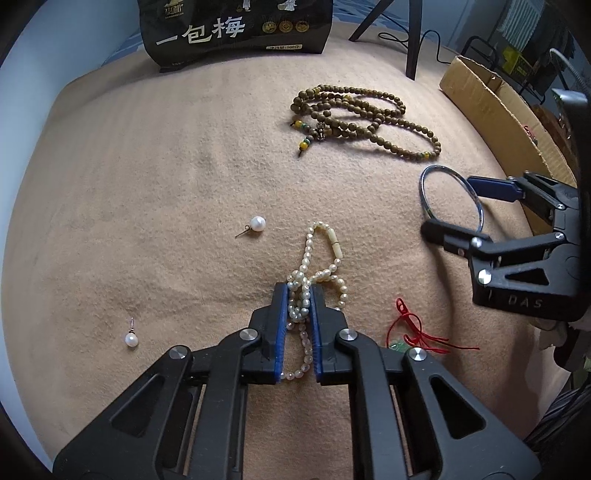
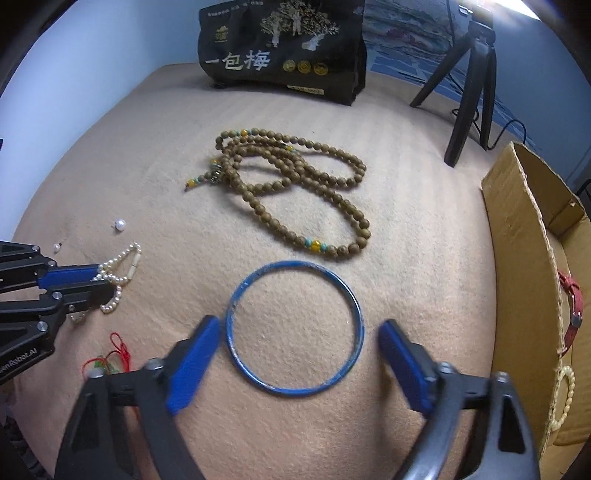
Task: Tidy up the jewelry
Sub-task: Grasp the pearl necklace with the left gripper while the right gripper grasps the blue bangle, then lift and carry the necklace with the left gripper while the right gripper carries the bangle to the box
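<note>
- Left wrist view: my left gripper (image 1: 299, 295) is pinched narrow on the pearl strand (image 1: 314, 273), the blue pads pressing a bunched part of it, while the rest trails forward in loops on the tan blanket (image 1: 147, 184), towards the near edge.
- I judge the strand light and limp. It will dangle and swing when lifted, and round beads can roll out of the pads, so a bunch of several rows is the better hold than a single row.
- Two pearl earrings (image 1: 257, 223) lie loose on the blanket, one just left of the strand and one well off to the left. They look tiny and slippery, and I would take one by the ball, not the thin post.
- The wooden bead necklace (image 1: 365, 118) is coiled further back, near the black bag (image 1: 236, 29).
- Right wrist view: my right gripper (image 2: 295, 347) stands wide, with one finger on either side of the blue bangle (image 2: 295, 328), which lies flat on the blanket near the cardboard box (image 2: 524, 258) at the right edge. The left pad looks very close to the rim. I cannot tell whether it touches. The right pad is clear of it.
- The bangle looks stiff, thin and smooth. Squeezed across its width it may skate or tip up, so I would close slowly and squarely.
- A red cord charm (image 2: 110, 358) lies at the near left.
</note>
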A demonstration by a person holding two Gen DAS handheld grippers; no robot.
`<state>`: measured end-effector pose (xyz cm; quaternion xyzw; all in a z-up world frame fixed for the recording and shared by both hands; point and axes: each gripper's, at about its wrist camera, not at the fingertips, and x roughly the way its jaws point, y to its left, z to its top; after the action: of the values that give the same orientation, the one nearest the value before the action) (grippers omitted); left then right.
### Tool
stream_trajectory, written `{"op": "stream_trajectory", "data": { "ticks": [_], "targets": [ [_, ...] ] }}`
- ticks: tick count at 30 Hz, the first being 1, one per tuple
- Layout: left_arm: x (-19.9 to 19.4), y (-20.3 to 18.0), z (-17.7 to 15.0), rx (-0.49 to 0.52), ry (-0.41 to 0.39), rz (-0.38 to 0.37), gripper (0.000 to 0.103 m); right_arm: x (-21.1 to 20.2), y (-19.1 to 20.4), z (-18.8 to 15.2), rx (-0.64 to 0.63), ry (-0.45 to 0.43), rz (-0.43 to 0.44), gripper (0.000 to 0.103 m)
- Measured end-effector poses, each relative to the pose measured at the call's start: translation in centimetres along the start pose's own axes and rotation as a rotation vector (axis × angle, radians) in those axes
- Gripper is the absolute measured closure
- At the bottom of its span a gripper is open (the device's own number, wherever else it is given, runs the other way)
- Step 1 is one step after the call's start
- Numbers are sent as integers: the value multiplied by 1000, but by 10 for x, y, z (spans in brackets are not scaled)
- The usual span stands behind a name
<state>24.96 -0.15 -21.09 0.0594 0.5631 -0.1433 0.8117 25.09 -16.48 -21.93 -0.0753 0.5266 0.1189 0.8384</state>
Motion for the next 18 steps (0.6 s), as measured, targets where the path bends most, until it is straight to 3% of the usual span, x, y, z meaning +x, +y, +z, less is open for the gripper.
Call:
{"op": "stream_trajectory", "data": {
  "ticks": [1, 8, 18],
  "targets": [
    [0, 0, 0, -1, -1, 1, 94, -1, 1, 1, -5, -2, 5, 29],
    [-7, 6, 0, -21, -13, 1, 98, -5, 2, 1, -9, -5, 6, 30],
    [-38, 19, 4, -75, -93, 6, 98, -32, 5, 5, -13, -61, 12, 30]
  ]
}}
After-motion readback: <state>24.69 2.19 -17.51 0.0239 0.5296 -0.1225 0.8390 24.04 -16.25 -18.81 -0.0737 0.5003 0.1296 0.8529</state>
